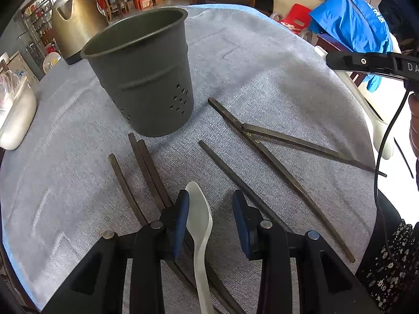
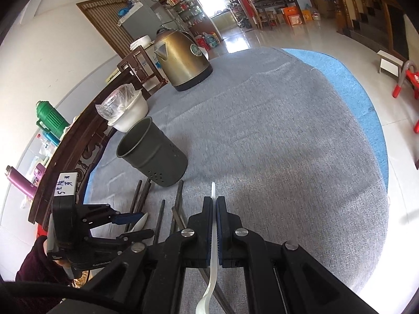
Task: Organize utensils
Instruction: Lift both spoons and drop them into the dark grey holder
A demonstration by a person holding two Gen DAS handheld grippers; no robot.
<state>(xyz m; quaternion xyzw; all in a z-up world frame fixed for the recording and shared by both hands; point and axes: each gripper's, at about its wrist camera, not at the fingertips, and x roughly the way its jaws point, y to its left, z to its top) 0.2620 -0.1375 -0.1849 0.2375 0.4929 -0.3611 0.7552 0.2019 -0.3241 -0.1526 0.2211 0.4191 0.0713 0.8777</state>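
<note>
A dark grey perforated utensil holder (image 1: 142,78) stands upright on the grey tablecloth; it also shows in the right wrist view (image 2: 153,154). Several dark chopsticks (image 1: 264,154) lie loose in front of it. A white plastic spoon (image 1: 200,225) lies between the fingers of my open left gripper (image 1: 210,209), touching neither pad. My right gripper (image 2: 215,206) is shut on a second white spoon (image 2: 213,238), held above the table, handle tip pointing forward. That gripper and its spoon show at the right edge of the left wrist view (image 1: 366,62).
A brass-coloured kettle (image 2: 182,60) stands at the far side of the table. A white bowl with a plastic bag (image 2: 125,110) sits behind the holder. A blue jacket on a chair (image 1: 356,26) is beyond the table's right edge.
</note>
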